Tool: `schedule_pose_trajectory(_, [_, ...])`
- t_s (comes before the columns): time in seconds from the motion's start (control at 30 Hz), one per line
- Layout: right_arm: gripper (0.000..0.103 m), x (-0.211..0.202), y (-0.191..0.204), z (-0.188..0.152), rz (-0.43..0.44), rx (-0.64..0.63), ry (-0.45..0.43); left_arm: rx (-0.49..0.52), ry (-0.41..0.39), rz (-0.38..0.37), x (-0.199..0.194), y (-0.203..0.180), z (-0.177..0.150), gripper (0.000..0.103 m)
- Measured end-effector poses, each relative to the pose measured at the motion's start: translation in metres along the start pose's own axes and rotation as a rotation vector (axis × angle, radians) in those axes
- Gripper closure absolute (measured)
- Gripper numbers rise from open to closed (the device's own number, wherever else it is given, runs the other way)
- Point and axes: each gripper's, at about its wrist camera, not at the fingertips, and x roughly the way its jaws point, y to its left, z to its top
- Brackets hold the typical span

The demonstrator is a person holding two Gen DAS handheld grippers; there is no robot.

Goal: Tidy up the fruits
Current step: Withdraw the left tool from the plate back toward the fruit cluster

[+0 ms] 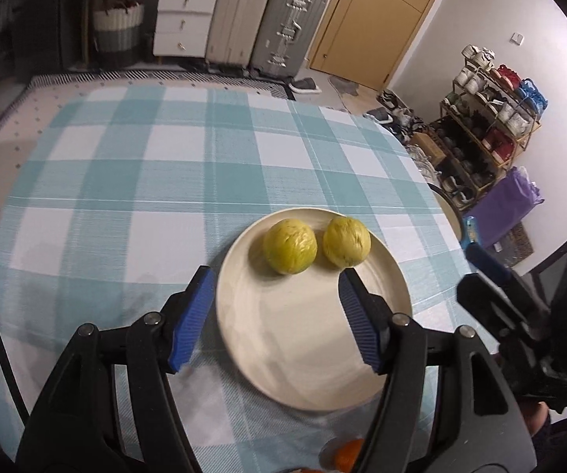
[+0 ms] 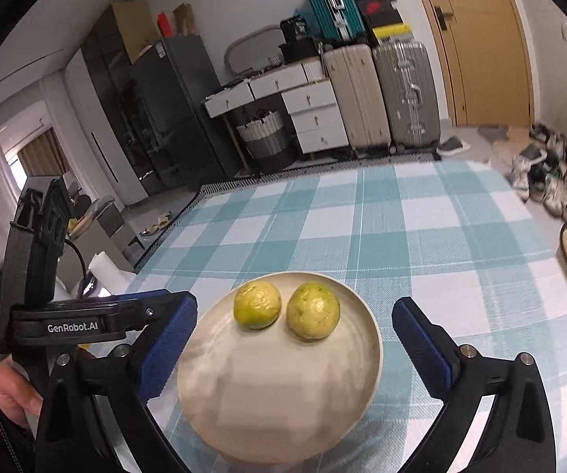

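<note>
Yellow-green, two fruits [image 1: 290,245] [image 1: 347,241] sit side by side, just apart, at the plate's [image 1: 307,362] twelve o'clock edge on the checked desk [image 1: 165,181]. Left gripper [image 1: 275,280] and right gripper [image 2: 295,307]: jaws spread, holding nothing, fruits beyond their tips.

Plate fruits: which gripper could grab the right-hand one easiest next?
Probably the right gripper: its jaws stand wide open, with the right-hand yellow-green fruit nearly straight ahead of them. The left gripper, less open, lines up with the other fruit.
</note>
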Motion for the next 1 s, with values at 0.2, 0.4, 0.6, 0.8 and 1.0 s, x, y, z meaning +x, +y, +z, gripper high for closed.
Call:
schedule_pose_trajectory(0.2, [0.000,-0.027,0.013,-0.008,0.010,-0.032,-0.050,0.044,-0.082,0.095,-0.035,-0.008,-0.019,0.025])
schedule_pose_trajectory(0.4, [0.000,-0.049,0.022,-0.017,-0.008,-0.054,-0.080,0.079,-0.117,0.140,-0.060,-0.018,-0.039,0.022])
schedule_pose_trajectory(0.6, [0.000,-0.062,0.029,-0.033,-0.018,-0.077,-0.102,0.083,-0.142,0.154,-0.079,-0.023,-0.058,0.021])
schedule_pose_trajectory(0.8, [0.000,-0.077,0.034,-0.049,-0.058,-0.082,-0.114,0.081,-0.158,0.164,-0.091,-0.022,-0.078,0.018])
schedule_pose_trajectory(1.0, [0.000,-0.094,0.041,-0.067,-0.082,-0.101,-0.117,0.078,-0.156,0.168,-0.101,-0.019,-0.105,0.013])
